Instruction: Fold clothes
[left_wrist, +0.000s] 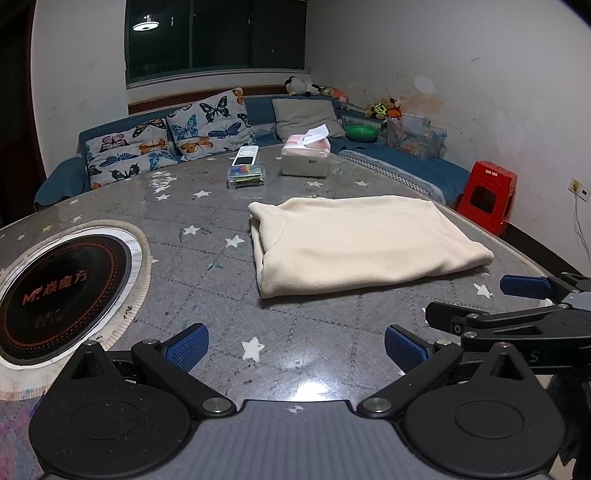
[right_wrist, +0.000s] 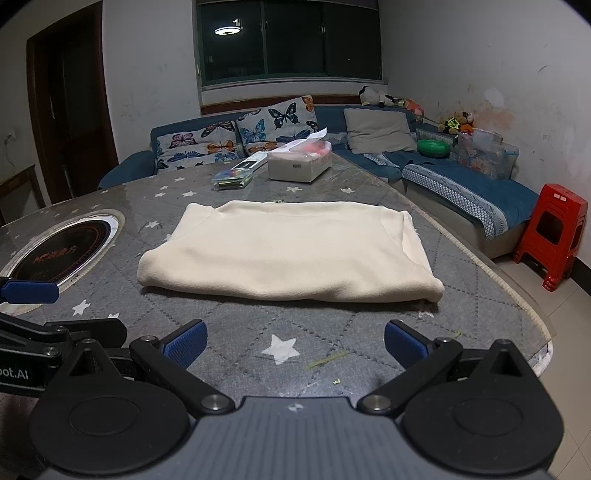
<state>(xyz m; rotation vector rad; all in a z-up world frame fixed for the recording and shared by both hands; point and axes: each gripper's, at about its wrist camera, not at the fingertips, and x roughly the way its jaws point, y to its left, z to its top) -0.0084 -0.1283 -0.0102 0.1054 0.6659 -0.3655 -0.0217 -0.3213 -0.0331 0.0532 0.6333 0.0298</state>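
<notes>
- Two grippers sit at the bottom of their own views: the left gripper (left_wrist: 296, 347) and the right gripper (right_wrist: 295, 345), each with its blue pads spread wide and nothing between them, both hovering over bare table (right_wrist: 236, 321).
- Just beyond, in the middle of both frames, lies the cream garment (right_wrist: 288, 254), flat on the grey star-print cover and already doubled into a rough rectangle; neither gripper touches it.
- At the left of both frames a round black hotplate (left_wrist: 62, 291) is set into the table, well apart from the cloth.
- Farther up, near the frame centre, stand a tissue box (left_wrist: 305, 158) and a clear plastic case (left_wrist: 246, 176) with a remote on top.
- My judgement on risks:
  - the fleece looks thick and soft, so a shallow pinch at the near edge may take only the top layer and pull the fold apart;
  - uneven lifting by the two sides would skew the next fold;
  - a long forward sweep could push the cloth toward the box and case.
</notes>
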